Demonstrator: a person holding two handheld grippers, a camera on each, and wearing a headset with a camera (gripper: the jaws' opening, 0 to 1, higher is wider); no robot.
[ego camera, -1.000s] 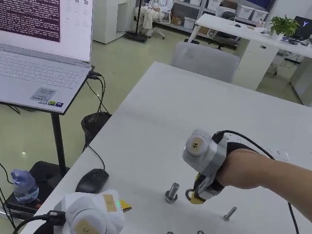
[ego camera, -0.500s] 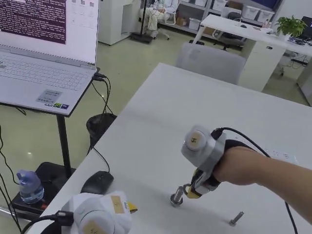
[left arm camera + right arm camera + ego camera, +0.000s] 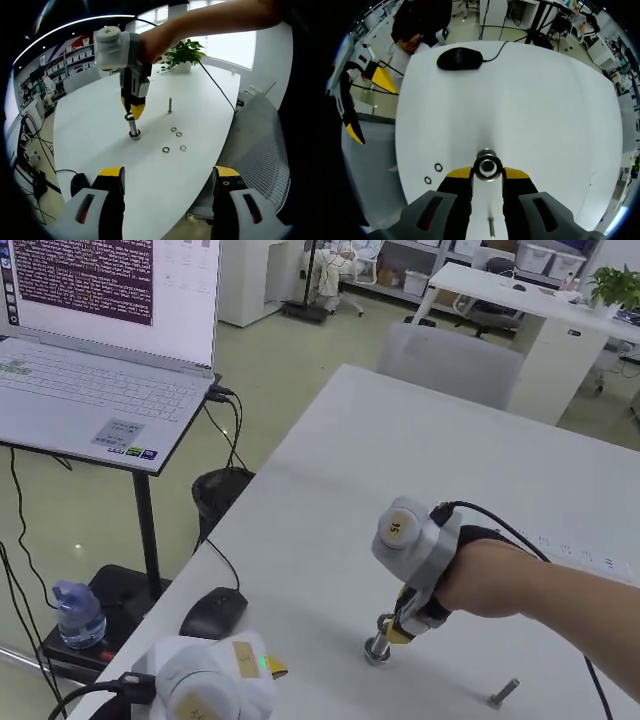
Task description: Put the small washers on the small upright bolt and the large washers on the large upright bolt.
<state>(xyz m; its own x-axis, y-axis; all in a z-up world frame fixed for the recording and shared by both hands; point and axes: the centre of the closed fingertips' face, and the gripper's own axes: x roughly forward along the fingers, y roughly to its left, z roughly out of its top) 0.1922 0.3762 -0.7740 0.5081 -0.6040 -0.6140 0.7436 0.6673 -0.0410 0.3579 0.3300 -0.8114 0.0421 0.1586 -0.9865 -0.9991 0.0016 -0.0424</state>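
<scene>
The large upright bolt (image 3: 377,647) stands on the white table (image 3: 420,470), and its shaft shows in the left gripper view (image 3: 134,128). My right gripper (image 3: 389,629) (image 3: 130,114) (image 3: 487,173) is shut on a large washer (image 3: 487,166) held right at the bolt's top. The small upright bolt (image 3: 503,693) (image 3: 170,105) stands further right. Several loose washers (image 3: 173,140) lie between the bolts and me, two of them in the right gripper view (image 3: 433,173). My left gripper (image 3: 215,685) (image 3: 167,200) hangs open and holds nothing at the table's near edge.
A black mouse (image 3: 214,613) (image 3: 460,58) with its cable lies near the table's left edge. A laptop (image 3: 100,390) sits on a stand to the left, over a bottle (image 3: 76,610) on the floor. A grey chair (image 3: 450,358) stands at the far side.
My right gripper has carried the washer left, from beside the large bolt to its top. The head camera has shifted, so the whole scene sits differently.
</scene>
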